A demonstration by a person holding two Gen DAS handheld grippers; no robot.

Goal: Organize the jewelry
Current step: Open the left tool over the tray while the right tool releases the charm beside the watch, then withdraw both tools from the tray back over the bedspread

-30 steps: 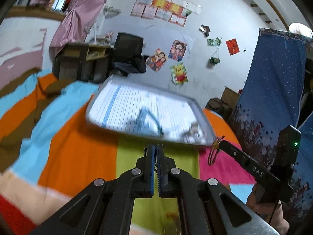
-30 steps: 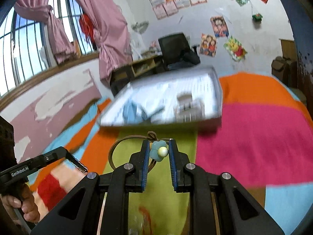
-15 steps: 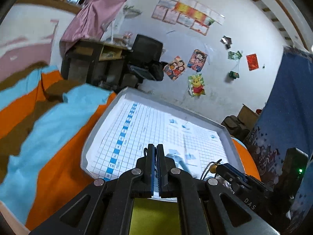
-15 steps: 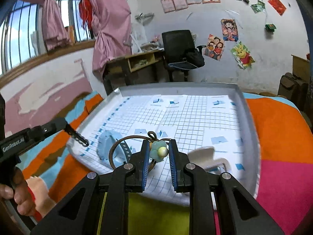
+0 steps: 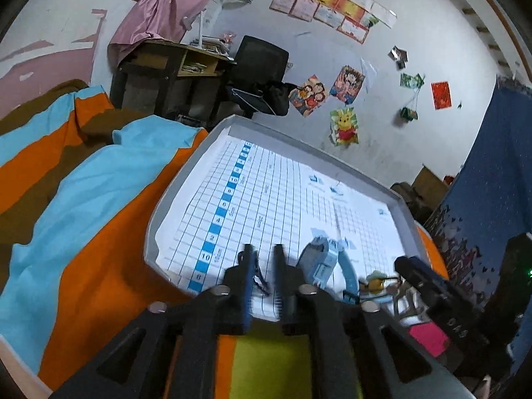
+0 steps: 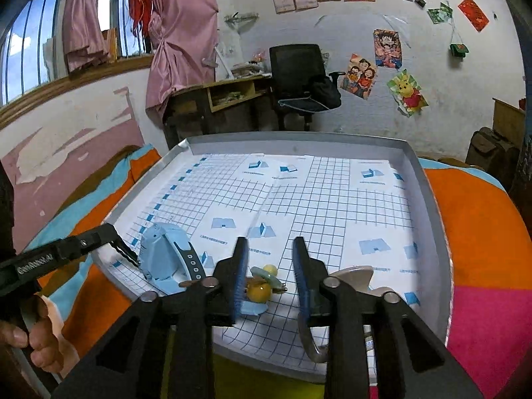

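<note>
**1. Change**
- Both grippers were over the bed sheet 1 s ago and are now over the near edge of the tray [image 6: 299, 138].
- R gripper [image 6: 270, 246]: its fingers were clenched on the charm band [image 6: 262, 282] and have just been opening. They are now released. The band (green flower, yellow bead) lies on the grid paper betw. the fingers, close to the L-side pad and not pinched.
- L gripper [image 5: 263, 252]: its fingers were fully clenched and have just been opening. They are now released, w/ a gap showing. A thin dark item [image 5: 259, 279] sits in the gap, too blurred to ID.

**2. Meaning for task (judgement)**
- The charm band is delivered into the tray, so that step looks done.
- The L drop can't be confirmed until the dark item is seen clearly.
- Next is prob. a retract and a fetch of the next piece.

**3. Count, in tray**
- Blue watch [image 6: 166, 256]: 1, at the near L corner, just beside the L gripper tip.
- Charm band: 1, near centre.
- Grey hair clip [image 6: 352, 276]: 1, under the R-side finger.
- Dark item: 1, unconfirmed.

**4. Count, other**
- Tray: 1, resting on the bed [image 6: 482, 232].
- Grippers: 2.
- Hand [image 6: 33, 342]: 1 visible, holding the L gripper.
</note>
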